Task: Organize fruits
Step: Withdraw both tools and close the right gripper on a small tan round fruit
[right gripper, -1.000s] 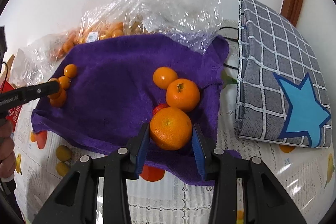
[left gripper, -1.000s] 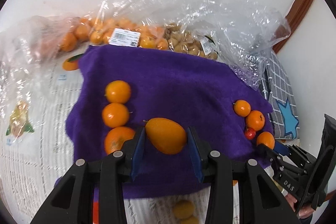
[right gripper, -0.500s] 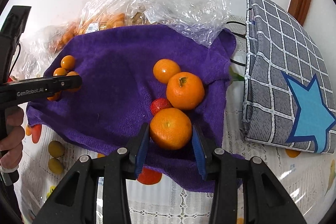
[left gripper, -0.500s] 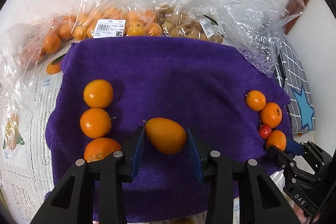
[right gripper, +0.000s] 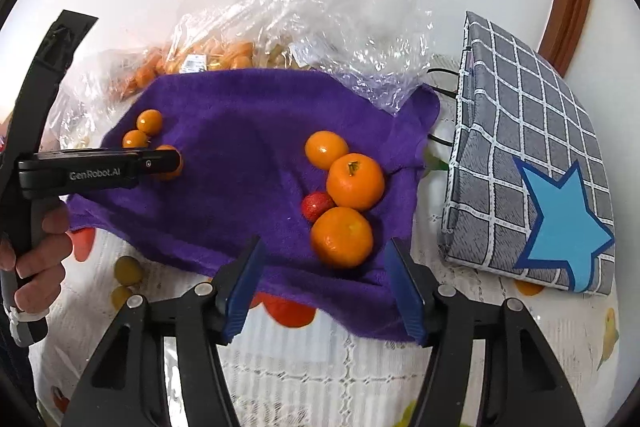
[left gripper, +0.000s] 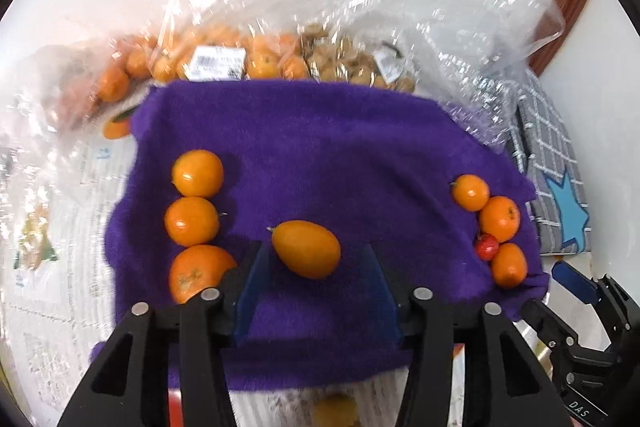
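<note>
Fruits sit on a purple towel (left gripper: pixel 340 147) in 2 groups plus 1 loose piece. Left wrist view: oval kumquat (left gripper: pixel 306 247) lies on the towel between the spread blue pads of the left gripper (left gripper: pixel 316 259), gap on both sides, not gripped. Column of 3 oranges at the towel's left edge: top orange (left gripper: pixel 197 173), middle orange (left gripper: pixel 191 220), bottom orange (left gripper: pixel 198 273), each touching the next, bottom one partly behind the left finger. Right wrist view: right gripper (right gripper: pixel 326 247) is released too, pads wide apart, near orange (right gripper: pixel 342 237) lying between them with clearance each side. Just behind it, touching: stemmed orange (right gripper: pixel 355 181) and a small orange (right gripper: pixel 326 149); a red berry (right gripper: pixel 317 205) is tucked against the left of the cluster. Towel's near edge hangs toward the gripper over a patterned tablecloth (right gripper: pixel 340 367). Clear plastic bags (left gripper: pixel 280 59) of more fruit sit behind the towel. Grey checked pouch (right gripper: pixel 532 163) with a blue star lies right of the towel, apart from it. Left wrist frame is motion-blurred at the edges.
</note>
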`<move>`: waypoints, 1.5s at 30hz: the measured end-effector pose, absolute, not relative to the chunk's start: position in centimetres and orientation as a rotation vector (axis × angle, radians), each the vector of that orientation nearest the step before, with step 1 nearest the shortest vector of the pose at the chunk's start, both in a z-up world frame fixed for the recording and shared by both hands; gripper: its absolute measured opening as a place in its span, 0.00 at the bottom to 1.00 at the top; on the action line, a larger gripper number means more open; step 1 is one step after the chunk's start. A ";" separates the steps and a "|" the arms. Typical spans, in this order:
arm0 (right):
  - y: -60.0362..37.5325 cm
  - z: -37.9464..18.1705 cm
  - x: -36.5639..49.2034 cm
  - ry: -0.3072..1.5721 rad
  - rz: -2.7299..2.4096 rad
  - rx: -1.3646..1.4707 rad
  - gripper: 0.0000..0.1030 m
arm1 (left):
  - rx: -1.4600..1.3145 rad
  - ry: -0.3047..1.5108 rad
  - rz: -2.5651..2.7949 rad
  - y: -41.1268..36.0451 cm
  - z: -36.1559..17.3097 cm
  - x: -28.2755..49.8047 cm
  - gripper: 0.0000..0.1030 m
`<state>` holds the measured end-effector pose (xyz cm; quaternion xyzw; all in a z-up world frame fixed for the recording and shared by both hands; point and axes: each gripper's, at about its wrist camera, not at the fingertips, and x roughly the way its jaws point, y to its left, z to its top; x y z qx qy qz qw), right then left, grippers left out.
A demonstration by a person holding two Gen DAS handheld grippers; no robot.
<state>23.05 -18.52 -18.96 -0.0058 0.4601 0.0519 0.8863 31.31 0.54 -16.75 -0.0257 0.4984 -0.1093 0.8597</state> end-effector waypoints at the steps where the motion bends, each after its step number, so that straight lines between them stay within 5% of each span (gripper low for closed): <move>1: -18.4 -18.5 22.7 0.949 0.106 -0.014 0.59 | -0.051 1.031 -0.223 0.8 -16.1 30.8 0.49; 19: -15.1 -14.0 16.8 0.835 0.097 0.002 0.59 | -0.078 0.943 -0.136 10.1 -12.0 19.7 0.49; 29: -9.2 -17.6 15.6 0.909 0.237 -0.011 0.41 | -0.052 0.928 -0.056 14.9 -13.9 15.4 0.49; 45: -4.3 -22.5 16.5 0.977 0.311 -0.051 0.32 | -0.097 0.969 -0.047 17.8 -17.8 15.5 0.49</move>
